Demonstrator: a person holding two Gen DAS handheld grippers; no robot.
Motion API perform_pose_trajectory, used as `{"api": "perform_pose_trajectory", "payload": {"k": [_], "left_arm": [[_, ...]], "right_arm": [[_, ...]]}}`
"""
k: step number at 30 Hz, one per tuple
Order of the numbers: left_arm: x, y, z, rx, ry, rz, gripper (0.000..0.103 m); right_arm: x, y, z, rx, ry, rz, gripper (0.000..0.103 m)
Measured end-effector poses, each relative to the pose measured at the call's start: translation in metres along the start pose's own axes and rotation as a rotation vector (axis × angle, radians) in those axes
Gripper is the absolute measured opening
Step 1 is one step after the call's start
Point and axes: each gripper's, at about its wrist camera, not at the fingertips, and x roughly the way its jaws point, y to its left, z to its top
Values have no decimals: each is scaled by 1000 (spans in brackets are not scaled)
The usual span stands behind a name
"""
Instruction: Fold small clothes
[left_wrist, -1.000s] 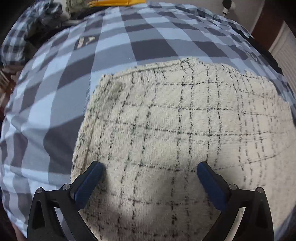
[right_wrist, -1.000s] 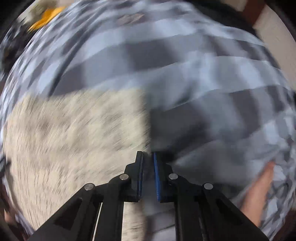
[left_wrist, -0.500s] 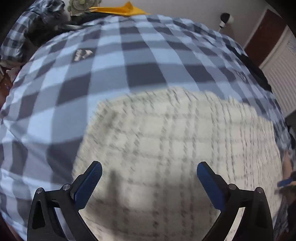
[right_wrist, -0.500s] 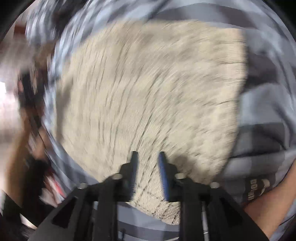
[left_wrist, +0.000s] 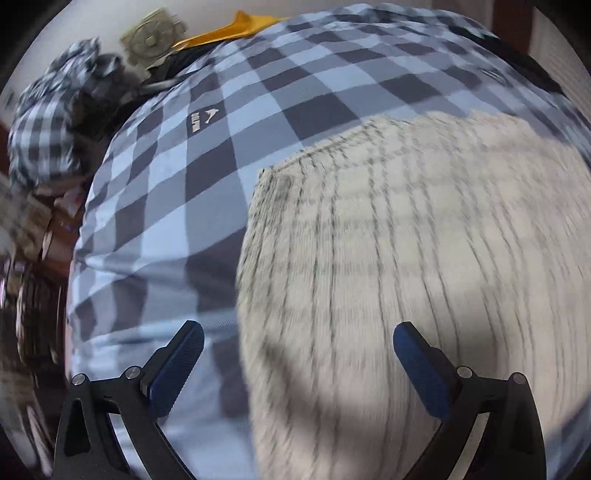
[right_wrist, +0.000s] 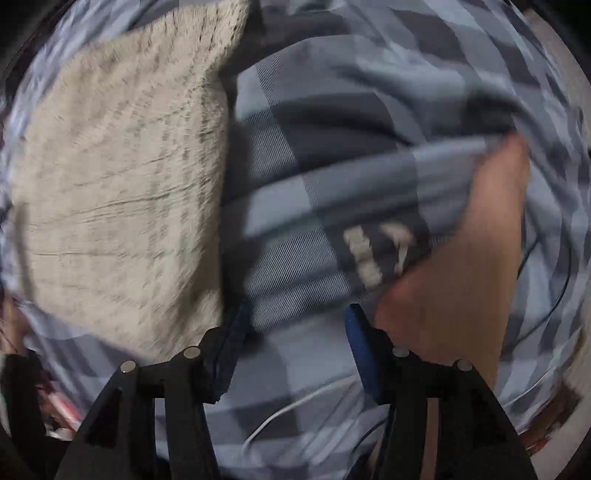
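Observation:
A cream fleece garment with thin dark check lines lies folded flat on a blue-and-grey checked bedspread. My left gripper hovers open above its near left edge, with nothing between the blue pads. In the right wrist view the same cream garment lies to the left. My right gripper is off its right edge, over the bedspread; its jaws are opening and hold nothing.
A person's bare leg rests on the bedspread just right of my right gripper. A white cable runs under that gripper. A crumpled checked cloth, a yellow object and clutter sit past the bed's far left edge.
My right gripper has let go and parted its jaws, swinging off the cream garment onto the bedspread. My left gripper has risen and shifted left, so the garment now sits further right.

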Motion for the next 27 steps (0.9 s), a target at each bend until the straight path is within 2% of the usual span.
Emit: {"api": "perform_pose_trajectory", "payload": {"k": [1,3,4,5,9,12,18,21,23,25,27], "left_arm": [[-12,3,-13,22,12,-11,103],[-27,8,-35,36,42,-49,103],[-35,12,-52,33,63,-81,103],[-38,13,-62,30,76,-101,103],[-44,12,-102,13,118,-140,103],[-37,8,-123,-7,165,-199,103],[-4,-1,-132,0,222,-243,103],[13,3,-125,-41,245,-253,103],[21,7,-118,-71,255,-277,103],[29,12,-114,-105,280,-324,103],[41,19,-112,-167,340,-383,103]], "right_arm": [[-5,1,-4,14,-6,15,52],[-14,6,-13,31,-24,39,63],[-17,12,-17,40,-31,50,72],[-18,20,-23,44,-32,60,76],[2,44,-37,-6,36,97,76],[19,62,-44,-66,54,77,76],[47,100,-61,-115,49,47,76],[56,96,-53,-87,57,83,76],[57,79,-47,-59,66,123,76],[66,69,-34,-27,84,155,76],[80,60,-30,-2,119,185,76]]}}
